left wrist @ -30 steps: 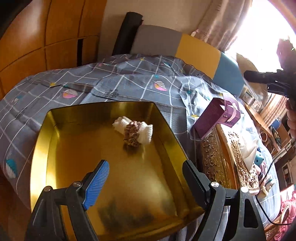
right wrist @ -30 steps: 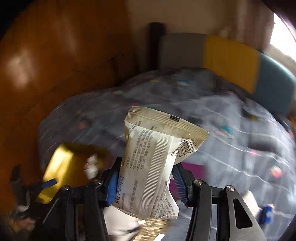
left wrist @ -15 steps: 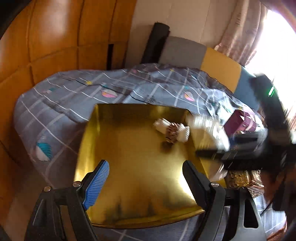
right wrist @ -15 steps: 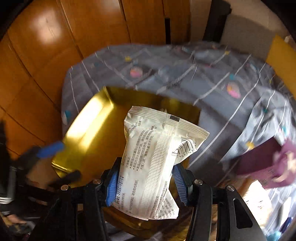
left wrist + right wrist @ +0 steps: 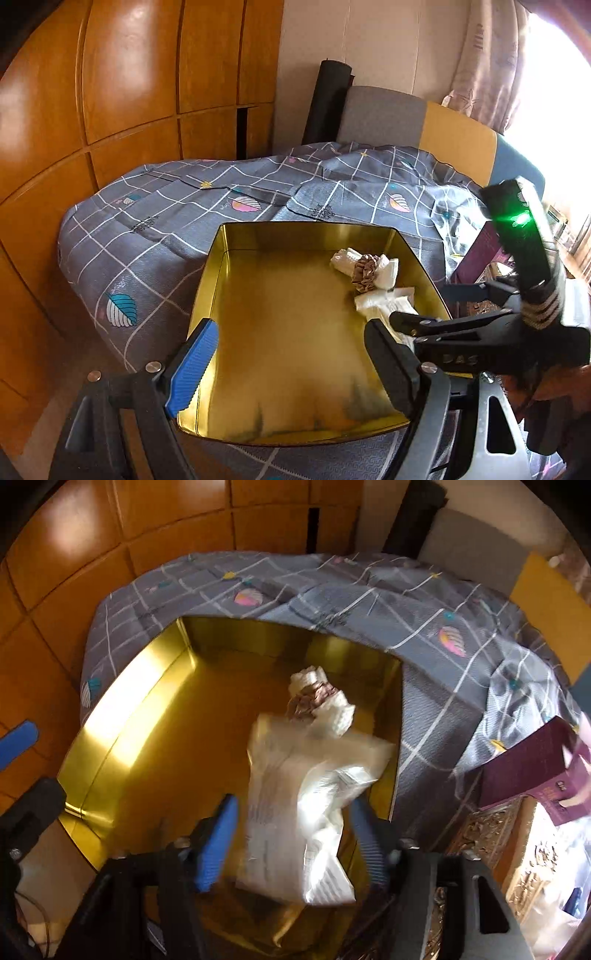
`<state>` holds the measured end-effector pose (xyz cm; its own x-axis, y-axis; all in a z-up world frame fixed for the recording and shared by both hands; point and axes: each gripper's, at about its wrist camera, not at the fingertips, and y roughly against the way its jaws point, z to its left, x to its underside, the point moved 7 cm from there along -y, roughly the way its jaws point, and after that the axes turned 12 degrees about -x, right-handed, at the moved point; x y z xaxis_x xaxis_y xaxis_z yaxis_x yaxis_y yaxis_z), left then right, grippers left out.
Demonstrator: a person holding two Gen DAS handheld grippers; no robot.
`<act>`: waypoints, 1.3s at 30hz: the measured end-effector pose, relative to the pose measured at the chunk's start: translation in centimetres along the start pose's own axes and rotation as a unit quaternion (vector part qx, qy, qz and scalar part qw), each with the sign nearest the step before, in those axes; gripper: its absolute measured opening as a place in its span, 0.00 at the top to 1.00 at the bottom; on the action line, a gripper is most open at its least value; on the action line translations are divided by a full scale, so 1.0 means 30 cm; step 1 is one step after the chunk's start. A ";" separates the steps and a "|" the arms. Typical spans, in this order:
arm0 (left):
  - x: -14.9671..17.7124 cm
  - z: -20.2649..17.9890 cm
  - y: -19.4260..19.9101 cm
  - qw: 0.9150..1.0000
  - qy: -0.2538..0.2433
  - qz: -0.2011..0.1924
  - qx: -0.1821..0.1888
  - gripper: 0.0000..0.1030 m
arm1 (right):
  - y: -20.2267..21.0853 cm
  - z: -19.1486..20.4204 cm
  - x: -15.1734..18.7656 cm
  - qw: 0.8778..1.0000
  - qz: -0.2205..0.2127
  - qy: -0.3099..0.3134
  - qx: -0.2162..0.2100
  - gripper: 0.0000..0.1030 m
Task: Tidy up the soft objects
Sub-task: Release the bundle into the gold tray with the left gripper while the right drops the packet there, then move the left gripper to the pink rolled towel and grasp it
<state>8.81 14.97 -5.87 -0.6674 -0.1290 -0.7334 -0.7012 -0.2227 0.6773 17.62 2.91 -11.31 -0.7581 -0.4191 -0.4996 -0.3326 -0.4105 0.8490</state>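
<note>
A gold tin tray [image 5: 229, 266] [image 5: 122, 738] lies on a bed. Near its far right corner rests a white knitted bundle with a brown scrunchie [image 5: 364, 267] [image 5: 317, 701]. A white printed packet [image 5: 295, 797] [image 5: 384, 308] is blurred between the blue pads of my right gripper [image 5: 291, 830], whose jaws are opening; the pads stand clear of it over the tray. In the left wrist view that gripper [image 5: 421, 306] reaches in over the tray's right wall. My left gripper [image 5: 291, 362] hangs open above the tray's near half, nothing between its fingers.
The bed carries a grey checked cover [image 5: 166, 229]. A purple box [image 5: 535, 771] and an ornate gold box [image 5: 491, 830] sit to the tray's right. Wooden wardrobe doors [image 5: 129, 74] stand at left, a multicoloured headboard [image 5: 424, 122] behind. A hand [image 5: 561, 380] holds the right gripper.
My right gripper came down over the tray and its jaws spread, letting go of the white packet, which now drops beside the knitted bundle. My left gripper drew back slightly.
</note>
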 end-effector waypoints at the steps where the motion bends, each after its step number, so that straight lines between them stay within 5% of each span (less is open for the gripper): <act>1: 0.001 -0.002 0.000 1.000 0.000 0.000 -0.001 0.20 | 0.013 -0.003 -0.004 1.000 -0.009 -0.004 -0.003 0.20; 12: 0.014 -0.041 0.030 1.000 -0.017 -0.004 0.004 0.20 | 0.190 -0.020 0.022 0.994 -0.099 -0.016 0.038 0.09; 24: 0.025 -0.119 0.082 0.998 -0.051 -0.022 0.016 0.20 | 0.453 -0.086 0.098 0.972 -0.210 -0.027 0.105 0.00; 33: 0.021 -0.207 0.143 0.994 -0.088 -0.043 0.040 0.20 | 0.666 -0.273 0.231 0.950 -0.247 -0.080 0.173 0.00; 39: 0.011 -0.305 0.192 0.989 -0.115 -0.053 0.078 0.20 | 0.822 -0.474 0.377 0.925 -0.262 -0.143 0.234 0.00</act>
<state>6.84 4.82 -2.76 -0.6155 0.1147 -0.7798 -0.7880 -0.0683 0.6119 8.82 -23.47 1.52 -0.5186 -0.0032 -0.8550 -0.8526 -0.0732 0.5174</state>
